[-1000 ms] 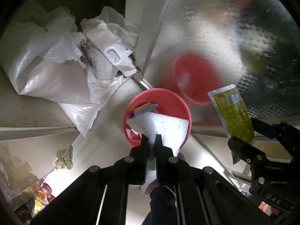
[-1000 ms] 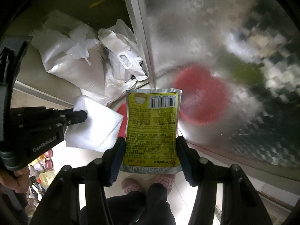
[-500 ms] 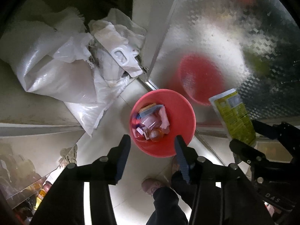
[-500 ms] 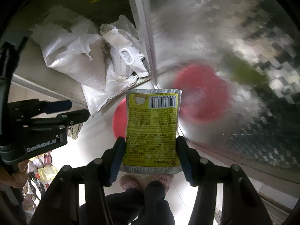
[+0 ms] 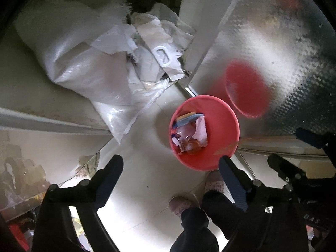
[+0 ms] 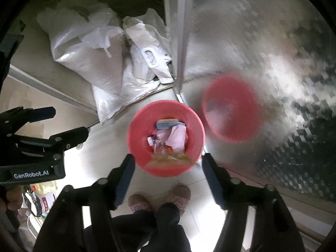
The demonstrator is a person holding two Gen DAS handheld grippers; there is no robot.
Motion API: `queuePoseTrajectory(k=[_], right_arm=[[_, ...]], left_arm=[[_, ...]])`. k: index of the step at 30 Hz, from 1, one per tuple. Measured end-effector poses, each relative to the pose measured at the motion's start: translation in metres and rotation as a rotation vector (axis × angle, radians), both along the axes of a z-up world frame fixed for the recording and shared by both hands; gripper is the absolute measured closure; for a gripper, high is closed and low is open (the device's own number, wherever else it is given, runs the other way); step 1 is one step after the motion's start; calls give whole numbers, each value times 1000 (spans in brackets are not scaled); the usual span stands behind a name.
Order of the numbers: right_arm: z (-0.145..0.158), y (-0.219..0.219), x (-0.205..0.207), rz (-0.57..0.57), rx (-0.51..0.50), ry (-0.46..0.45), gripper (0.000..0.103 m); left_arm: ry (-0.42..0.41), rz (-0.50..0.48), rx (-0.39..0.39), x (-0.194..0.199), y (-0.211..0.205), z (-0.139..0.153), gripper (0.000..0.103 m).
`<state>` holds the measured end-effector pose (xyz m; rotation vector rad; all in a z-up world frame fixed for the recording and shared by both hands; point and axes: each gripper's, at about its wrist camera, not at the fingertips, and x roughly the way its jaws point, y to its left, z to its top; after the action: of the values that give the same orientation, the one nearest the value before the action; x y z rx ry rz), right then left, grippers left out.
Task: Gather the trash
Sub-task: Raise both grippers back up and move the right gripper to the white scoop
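Note:
A red bin (image 5: 218,126) stands on the pale tiled floor below both grippers; it also shows in the right wrist view (image 6: 138,134). It holds trash: a blue brush (image 6: 169,124), a pink crumpled paper (image 6: 177,137), a small bottle and a blurred yellow packet (image 6: 170,158) at the bin's near side. My left gripper (image 5: 170,173) is open and empty, above and to the left of the bin. My right gripper (image 6: 168,172) is open and empty, straight above the bin's near rim. The right gripper shows at the right edge of the left wrist view (image 5: 294,153).
A heap of white woven sacks and plastic bags (image 5: 100,63) lies beyond the bin against a step. A patterned glass door (image 6: 262,48) at the right reflects the bin. The person's feet in pink slippers (image 6: 159,197) stand just before the bin.
The left gripper opened and dropped the white paper towel into the bin. Then the right gripper opened and let go of the yellow packet, which now lies blurred in the bin.

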<state>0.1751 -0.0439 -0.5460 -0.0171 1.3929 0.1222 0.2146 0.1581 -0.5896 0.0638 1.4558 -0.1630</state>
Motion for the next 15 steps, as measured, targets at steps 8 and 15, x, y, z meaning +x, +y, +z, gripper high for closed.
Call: queuePoseTrajectory(k=[8, 15], right_arm=[[60, 11, -13, 10, 7, -19, 10], [141, 14, -27, 24, 14, -74, 10]], left_arm=[[-47, 16, 16, -12, 10, 76, 9], [-122, 32, 4, -26, 16, 176, 7]])
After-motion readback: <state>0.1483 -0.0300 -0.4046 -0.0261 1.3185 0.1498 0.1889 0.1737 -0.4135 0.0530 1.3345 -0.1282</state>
